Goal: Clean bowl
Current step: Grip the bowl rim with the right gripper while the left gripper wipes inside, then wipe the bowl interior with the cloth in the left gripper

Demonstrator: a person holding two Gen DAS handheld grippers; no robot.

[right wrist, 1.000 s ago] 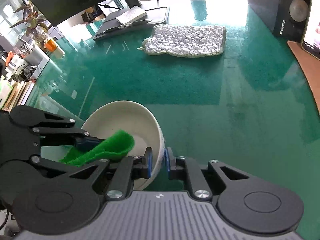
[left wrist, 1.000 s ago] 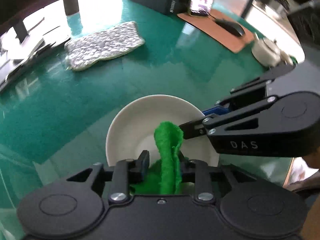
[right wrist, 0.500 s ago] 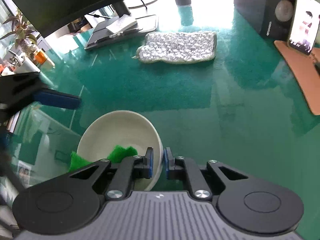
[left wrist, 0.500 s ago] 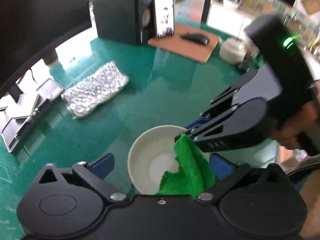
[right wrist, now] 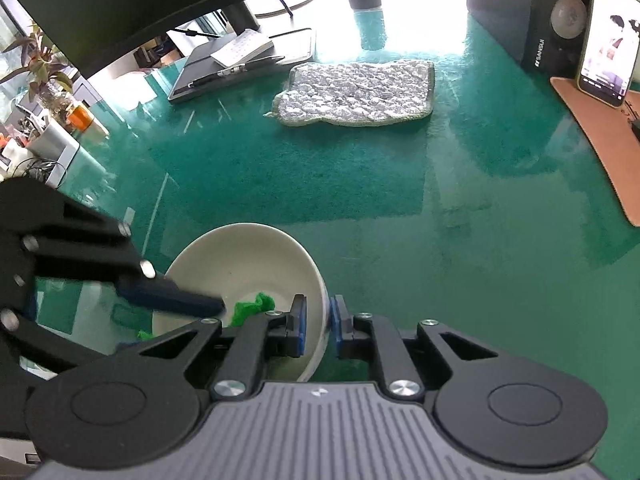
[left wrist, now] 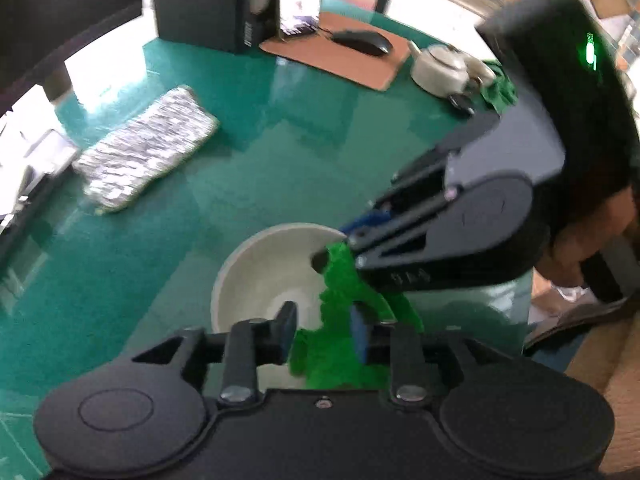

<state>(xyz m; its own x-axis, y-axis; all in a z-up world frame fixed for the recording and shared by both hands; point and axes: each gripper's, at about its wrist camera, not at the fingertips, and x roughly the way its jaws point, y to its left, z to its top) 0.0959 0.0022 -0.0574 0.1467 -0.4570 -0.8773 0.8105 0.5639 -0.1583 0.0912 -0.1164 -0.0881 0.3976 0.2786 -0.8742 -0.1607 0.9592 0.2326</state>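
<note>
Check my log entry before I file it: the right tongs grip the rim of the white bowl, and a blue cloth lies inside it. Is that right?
Not quite. The cloth is green, not blue, as the right wrist view shows. The rest stands: the right tongs grip the rim of the white bowl, and the cloth lies inside it.

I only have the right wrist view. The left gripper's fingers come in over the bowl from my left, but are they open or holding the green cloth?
Observer: In the left wrist view, the left gripper is open; its pads straddle the green cloth with a visible gap.
Operator: Where is the cloth lying? I see only a scrap.
Observer: It drapes over the bowl rim nearest the left gripper, running up toward the right gripper.
Operator: Anything beyond my mouse pad?
Observer: A white teapot sits beside the pad, with a black mouse on it.
</note>
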